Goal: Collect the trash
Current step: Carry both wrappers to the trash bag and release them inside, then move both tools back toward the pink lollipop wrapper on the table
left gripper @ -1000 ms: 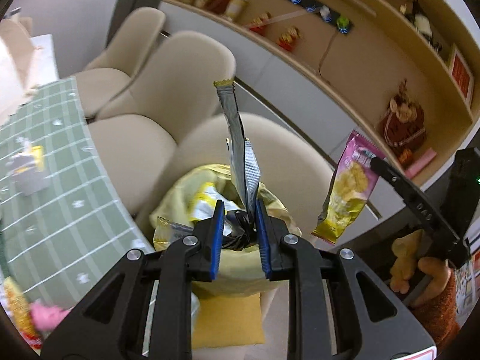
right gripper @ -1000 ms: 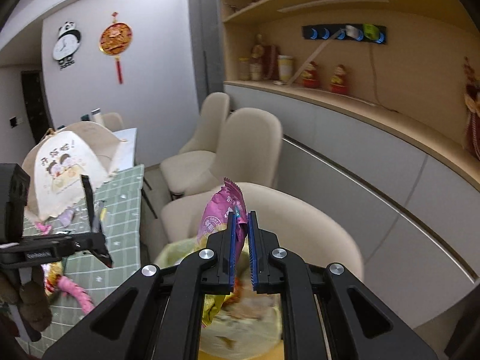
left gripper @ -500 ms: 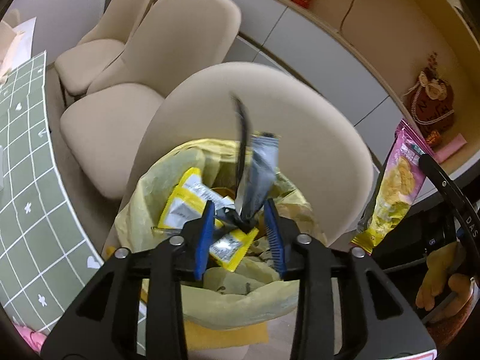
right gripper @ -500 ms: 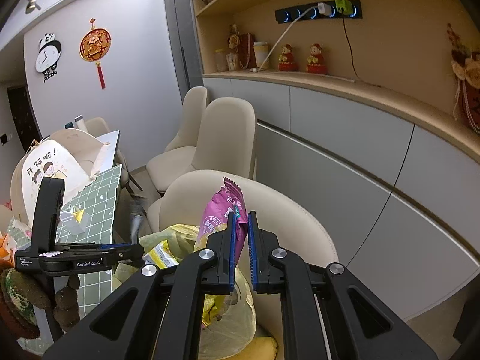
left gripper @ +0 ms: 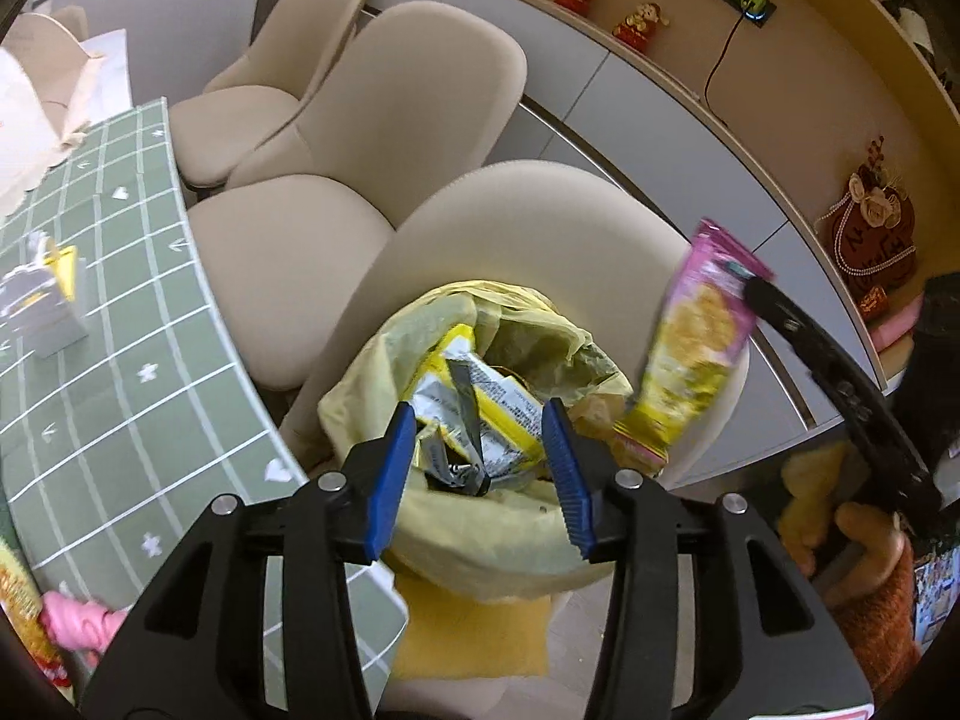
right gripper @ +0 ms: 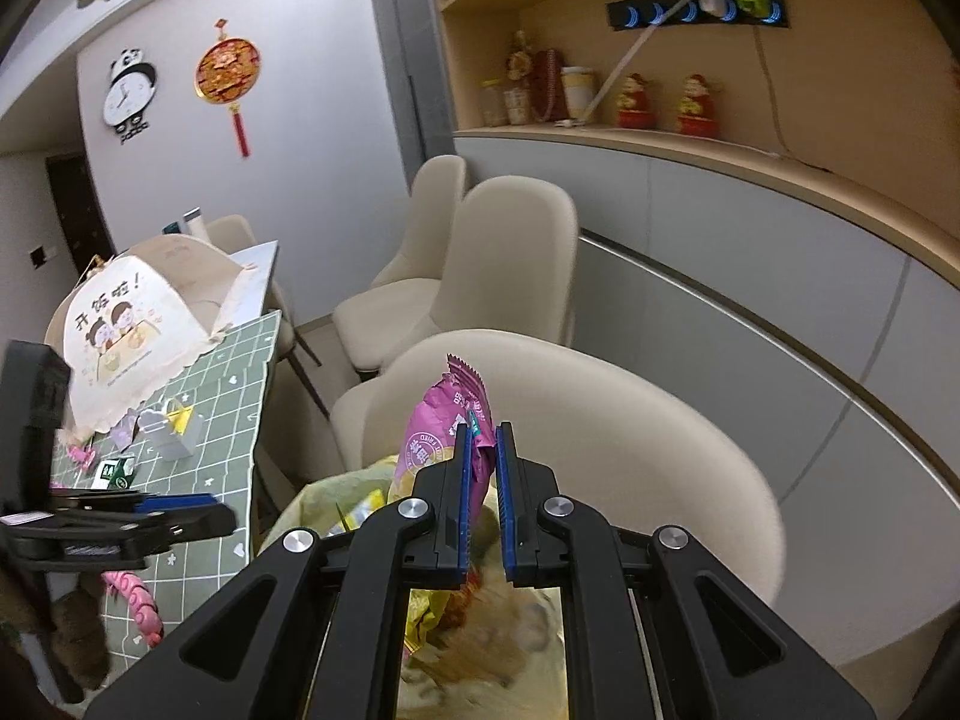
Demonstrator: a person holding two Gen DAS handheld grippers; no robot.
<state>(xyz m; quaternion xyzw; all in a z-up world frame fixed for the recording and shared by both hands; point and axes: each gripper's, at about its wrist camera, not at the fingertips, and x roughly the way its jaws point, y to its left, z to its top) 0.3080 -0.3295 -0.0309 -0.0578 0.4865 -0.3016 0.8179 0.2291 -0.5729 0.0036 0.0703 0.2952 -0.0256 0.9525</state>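
Observation:
A yellow trash bag [left gripper: 480, 528] sits open on a beige chair seat, holding yellow wrappers and a silver wrapper [left gripper: 465, 414]. My left gripper [left gripper: 480, 468] is open and empty just above the bag's mouth. My right gripper [right gripper: 483, 480] is shut on a pink and yellow snack packet [right gripper: 444, 438], held above the bag's right side; the packet also shows in the left wrist view [left gripper: 696, 336]. The bag [right gripper: 318, 498] lies below my right gripper.
A green checked table [left gripper: 120, 360] stands left of the bag, with a small grey and yellow carton [left gripper: 42, 306], a pink toy [left gripper: 78, 630] and a mesh food cover [right gripper: 138, 324]. Beige chairs [left gripper: 384, 108] line a curved cabinet wall [right gripper: 750, 312].
My left gripper opened and let go of the silver wrapper, which dropped into the bag. My right gripper moved the pink packet closer over the bag.

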